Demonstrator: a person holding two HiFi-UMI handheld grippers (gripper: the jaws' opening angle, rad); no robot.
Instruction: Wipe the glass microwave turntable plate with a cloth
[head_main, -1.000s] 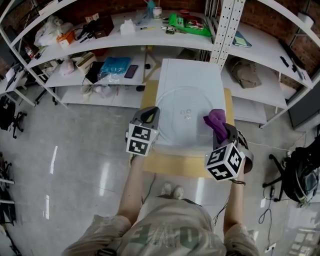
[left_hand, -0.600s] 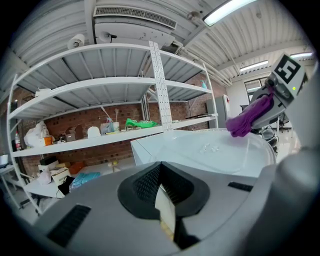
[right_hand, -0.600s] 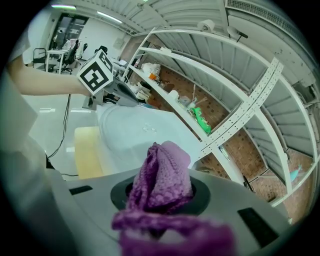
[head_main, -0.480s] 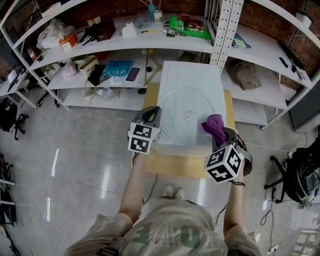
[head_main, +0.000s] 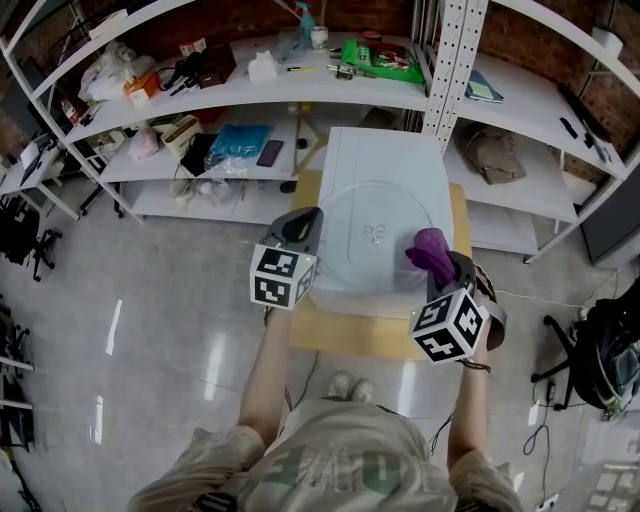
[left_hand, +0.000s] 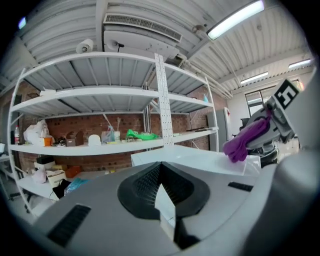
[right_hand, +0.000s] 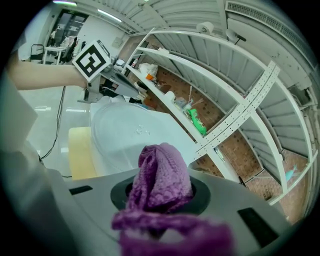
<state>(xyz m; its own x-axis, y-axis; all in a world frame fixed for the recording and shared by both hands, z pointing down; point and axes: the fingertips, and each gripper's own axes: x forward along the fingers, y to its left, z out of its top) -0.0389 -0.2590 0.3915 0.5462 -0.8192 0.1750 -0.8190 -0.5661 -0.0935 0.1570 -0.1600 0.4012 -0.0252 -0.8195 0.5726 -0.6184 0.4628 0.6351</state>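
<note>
Right gripper is clamped on the purple cloth, which bunches up out of the jaws in a fat wad. That wad sits over the near right edge of the plate. Can't tell if it's actually touching the glass or hanging just above it.

Left gripper looks pinched closed with nothing in it, parked just beside the plate's left rim. Not sure it's bracing anything.

The plate lies flat on the white top, centre hub up, shelves full of clutter behind.

Progress-wise, I'd say the grab-the-cloth part is done and the wiping is either just starting or in an early pass. The glass shows no streaks or smears either way, so I can't say how much is clean. My guess is most of the surface is left to do, from the right edge across the middle to the far and left sides.
</note>
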